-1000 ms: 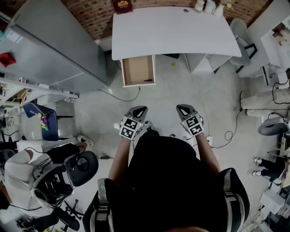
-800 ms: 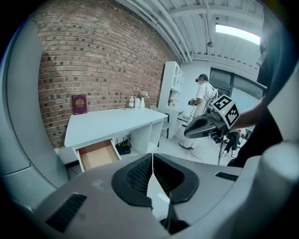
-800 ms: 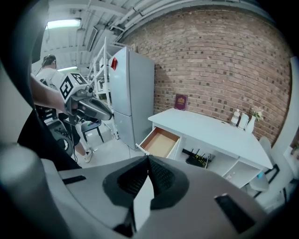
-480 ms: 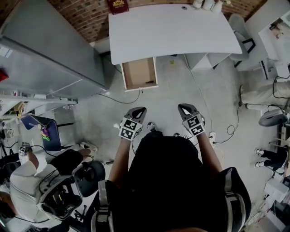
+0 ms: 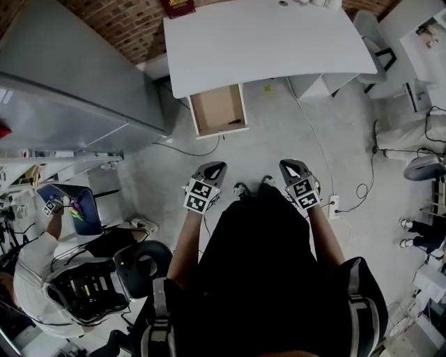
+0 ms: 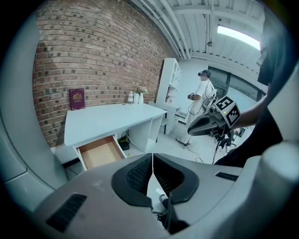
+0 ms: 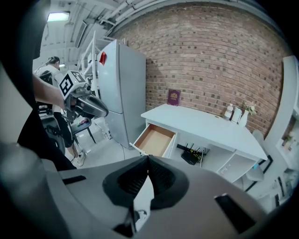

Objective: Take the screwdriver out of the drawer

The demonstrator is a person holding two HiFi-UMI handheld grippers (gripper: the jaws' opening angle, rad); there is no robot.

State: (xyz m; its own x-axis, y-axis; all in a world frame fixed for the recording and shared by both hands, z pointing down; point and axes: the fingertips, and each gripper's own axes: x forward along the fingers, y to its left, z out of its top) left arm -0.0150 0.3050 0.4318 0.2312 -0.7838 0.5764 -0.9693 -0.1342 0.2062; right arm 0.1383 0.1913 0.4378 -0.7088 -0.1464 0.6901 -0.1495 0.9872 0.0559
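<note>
A white desk (image 5: 265, 38) stands against the brick wall, its left drawer (image 5: 218, 110) pulled open. A small dark screwdriver (image 5: 235, 122) lies at the drawer's front right corner; neither gripper view shows it. My left gripper (image 5: 213, 167) and right gripper (image 5: 288, 165) hover side by side over the floor, well short of the drawer, both shut and empty. In the left gripper view the jaws (image 6: 152, 158) meet, with the drawer (image 6: 99, 151) far ahead. The right gripper view also shows touching jaws (image 7: 148, 159) and the drawer (image 7: 156, 139).
A tall grey cabinet (image 5: 70, 77) stands left of the desk. A red book (image 5: 182, 7) leans on the wall. Cables (image 5: 324, 167) trail over the floor at right. An office chair (image 5: 104, 279) and a seated person (image 5: 35, 258) are at lower left.
Both grippers keep the same shut pose side by side. The view has shifted a little toward the desk, and the seated person at lower left has moved.
</note>
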